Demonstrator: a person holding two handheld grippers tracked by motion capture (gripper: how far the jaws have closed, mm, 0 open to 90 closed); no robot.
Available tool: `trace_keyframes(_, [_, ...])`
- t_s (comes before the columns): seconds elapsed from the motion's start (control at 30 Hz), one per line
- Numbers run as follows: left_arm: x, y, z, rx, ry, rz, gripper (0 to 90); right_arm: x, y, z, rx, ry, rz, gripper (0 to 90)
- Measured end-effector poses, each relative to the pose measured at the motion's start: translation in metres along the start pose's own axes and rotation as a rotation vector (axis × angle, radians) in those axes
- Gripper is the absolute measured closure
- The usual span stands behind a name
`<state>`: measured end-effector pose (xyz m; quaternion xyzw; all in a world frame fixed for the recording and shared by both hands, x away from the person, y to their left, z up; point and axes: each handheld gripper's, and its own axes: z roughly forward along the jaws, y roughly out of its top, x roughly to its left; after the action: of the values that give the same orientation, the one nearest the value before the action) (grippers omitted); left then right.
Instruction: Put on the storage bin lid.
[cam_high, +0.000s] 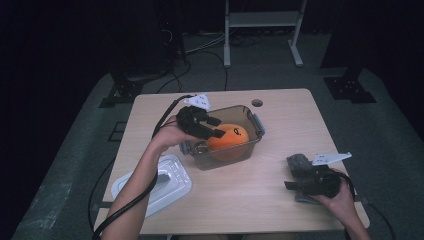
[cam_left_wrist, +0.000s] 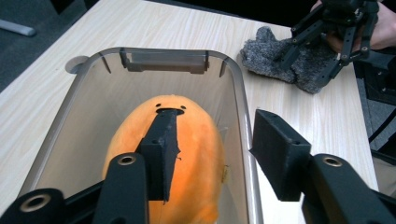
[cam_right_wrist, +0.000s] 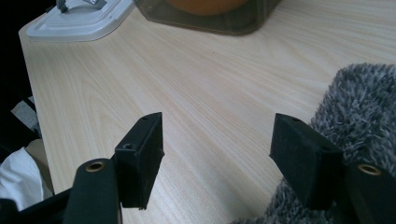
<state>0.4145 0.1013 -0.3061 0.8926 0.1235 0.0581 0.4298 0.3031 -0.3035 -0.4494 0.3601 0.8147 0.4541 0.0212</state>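
An orange plush toy (cam_high: 227, 140) (cam_left_wrist: 187, 154) lies inside a clear plastic container (cam_high: 257, 127) (cam_left_wrist: 243, 107) in the middle of the table. My left gripper (cam_high: 216, 127) (cam_left_wrist: 215, 121) hovers over the container's left end, open. One jaw is above the toy and the other above the container's rim, neither pressing on anything. My right gripper (cam_high: 291, 176) (cam_right_wrist: 217, 135) rests low at the table's front right, open, with bare tabletop between its jaws. A grey fuzzy cloth (cam_high: 298, 161) (cam_right_wrist: 369, 107) lies beside and under its right jaw.
The container's white lid (cam_high: 170, 180) (cam_right_wrist: 79, 18) lies on the table at the front left. A cable hole (cam_high: 257, 102) sits near the far edge. Floor stands and cables lie beyond the table.
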Motion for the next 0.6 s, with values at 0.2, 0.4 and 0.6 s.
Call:
trace_keyframes(0.2, [-0.007, -0.008, -0.014, -0.010, 0.016, -0.009, 44.2, 0.000, 0.000, 0.000, 0.002, -0.002, 0.004, 33.4])
trace_keyframes(0.4, [-0.013, -0.021, -0.026, -0.003, 0.034, -0.011, 40.1, 0.001, 0.000, 0.000, 0.005, -0.003, -0.001, 33.3])
trace_keyframes(0.6, [-0.019, -0.035, -0.041, -0.016, 0.054, -0.020, 36.3, 0.001, 0.000, 0.001, 0.006, -0.003, 0.000, 33.3])
